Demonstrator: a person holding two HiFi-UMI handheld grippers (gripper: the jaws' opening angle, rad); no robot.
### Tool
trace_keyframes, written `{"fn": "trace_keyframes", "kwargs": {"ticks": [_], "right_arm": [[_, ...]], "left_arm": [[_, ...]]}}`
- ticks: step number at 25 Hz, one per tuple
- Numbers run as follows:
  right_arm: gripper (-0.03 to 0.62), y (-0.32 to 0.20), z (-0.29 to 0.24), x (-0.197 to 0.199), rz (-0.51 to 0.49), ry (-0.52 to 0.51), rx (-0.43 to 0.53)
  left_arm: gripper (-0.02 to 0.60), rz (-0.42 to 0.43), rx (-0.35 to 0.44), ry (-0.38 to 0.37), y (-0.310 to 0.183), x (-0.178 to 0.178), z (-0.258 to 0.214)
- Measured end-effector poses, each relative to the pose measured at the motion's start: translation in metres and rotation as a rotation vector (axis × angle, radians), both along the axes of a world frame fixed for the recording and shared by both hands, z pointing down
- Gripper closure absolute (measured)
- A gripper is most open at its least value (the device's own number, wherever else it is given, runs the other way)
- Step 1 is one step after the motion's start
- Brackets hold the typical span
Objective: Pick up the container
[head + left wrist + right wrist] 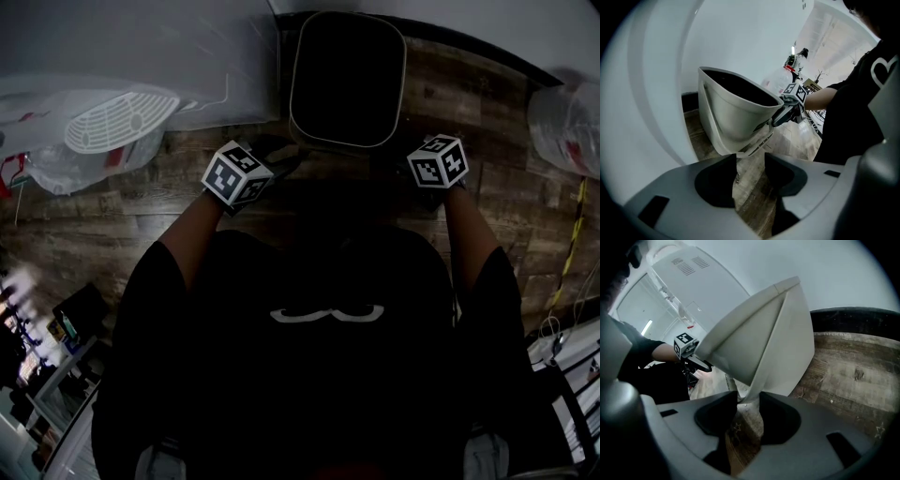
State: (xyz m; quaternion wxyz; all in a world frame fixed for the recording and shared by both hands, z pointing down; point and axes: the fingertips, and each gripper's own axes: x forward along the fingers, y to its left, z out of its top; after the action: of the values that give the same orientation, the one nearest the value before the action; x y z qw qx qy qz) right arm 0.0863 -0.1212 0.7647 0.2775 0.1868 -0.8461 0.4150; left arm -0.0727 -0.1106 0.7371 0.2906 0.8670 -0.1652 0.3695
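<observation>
We see the beige bin (736, 117) on the plank floor (487, 187), close against the white wall (141, 47). A left plastic bag (103, 136) and a right plastic bag (567, 122) lie well apart from it, with bare planks between. The bin's inside is dark and we cannot tell its contents. Our left gripper (750, 161) gapes at the bin's lower lip. Our right gripper (747, 404) stands parted around a thin rim edge, not yet pinching it.

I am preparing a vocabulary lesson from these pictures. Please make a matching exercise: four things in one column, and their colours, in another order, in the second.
Things:
1. container
2. floor
3. plastic bag
4. shirt

Colours:
a. brown wood grain
b. black
c. pale outside, dark inside
d. see-through

Pairs: 1-c, 2-a, 3-d, 4-b
</observation>
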Motion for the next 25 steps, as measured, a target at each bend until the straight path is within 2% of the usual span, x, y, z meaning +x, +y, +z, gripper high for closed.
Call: {"fn": "trace_keyframes", "kwargs": {"ticks": [7,10,14,17,25], "right_arm": [[0.433,0.013,-0.033,-0.002,-0.006,-0.097,-0.035],[0.428,0.013,-0.048,-0.002,0.008,-0.154,-0.078],[0.424,0.013,-0.068,-0.001,0.056,-0.223,-0.137],[0.424,0.014,-0.074,0.003,0.095,-0.227,-0.181],[0.424,0.01,-0.095,0.007,0.156,-0.275,-0.268]], "left_arm": [[0.403,-0.005,0.029,0.079,-0.005,0.005,-0.037],[0.403,0.009,0.027,0.105,-0.003,0.004,-0.051],[0.403,0.096,0.074,0.079,0.006,0.001,-0.063],[0.403,0.15,0.113,0.074,0.01,0.001,-0.077],[0.403,0.31,0.288,0.015,0.014,0.013,-0.112]]}}
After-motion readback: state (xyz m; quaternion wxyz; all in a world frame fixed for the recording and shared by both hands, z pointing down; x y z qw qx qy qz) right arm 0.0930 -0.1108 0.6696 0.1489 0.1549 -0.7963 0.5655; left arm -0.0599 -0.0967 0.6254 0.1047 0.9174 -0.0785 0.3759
